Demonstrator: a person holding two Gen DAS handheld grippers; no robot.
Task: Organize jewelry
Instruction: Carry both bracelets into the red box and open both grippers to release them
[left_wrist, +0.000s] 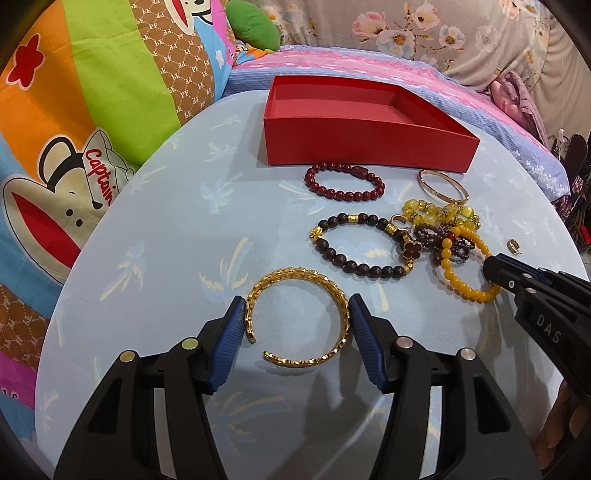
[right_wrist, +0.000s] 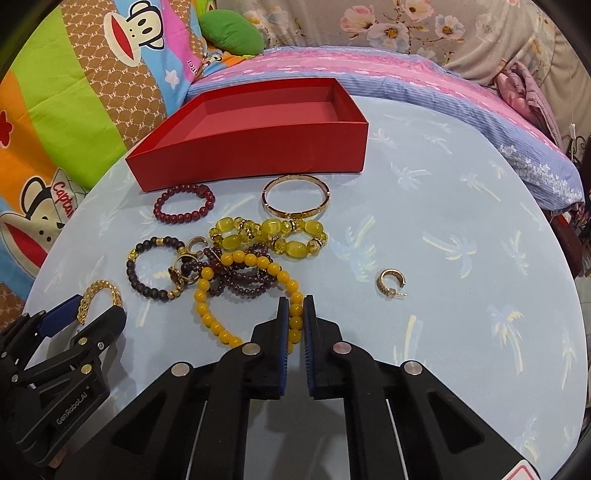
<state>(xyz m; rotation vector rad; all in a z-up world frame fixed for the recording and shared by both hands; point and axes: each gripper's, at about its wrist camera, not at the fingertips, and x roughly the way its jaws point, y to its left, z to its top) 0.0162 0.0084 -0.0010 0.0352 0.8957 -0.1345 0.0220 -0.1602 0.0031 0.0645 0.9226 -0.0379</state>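
My left gripper (left_wrist: 297, 308) has its blue pads against both sides of a gold open cuff bracelet (left_wrist: 295, 278) lying on the light blue table (left_wrist: 155, 229); the cuff also shows in the right wrist view (right_wrist: 99, 291). My right gripper (right_wrist: 295, 310) is shut on the yellow bead bracelet (right_wrist: 236, 266), also seen in the left wrist view (left_wrist: 465, 284). An empty red box (left_wrist: 369, 136) stands at the back, also in the right wrist view (right_wrist: 251, 147).
Between box and grippers lie a dark red bead bracelet (right_wrist: 184, 203), a gold bangle (right_wrist: 295, 195), a chunky yellow glass bracelet (right_wrist: 269, 236), a dark brown bead bracelet (left_wrist: 354, 240), a purple bead bracelet (right_wrist: 240, 280) and a gold hoop earring (right_wrist: 389, 282). Bedding surrounds the table.
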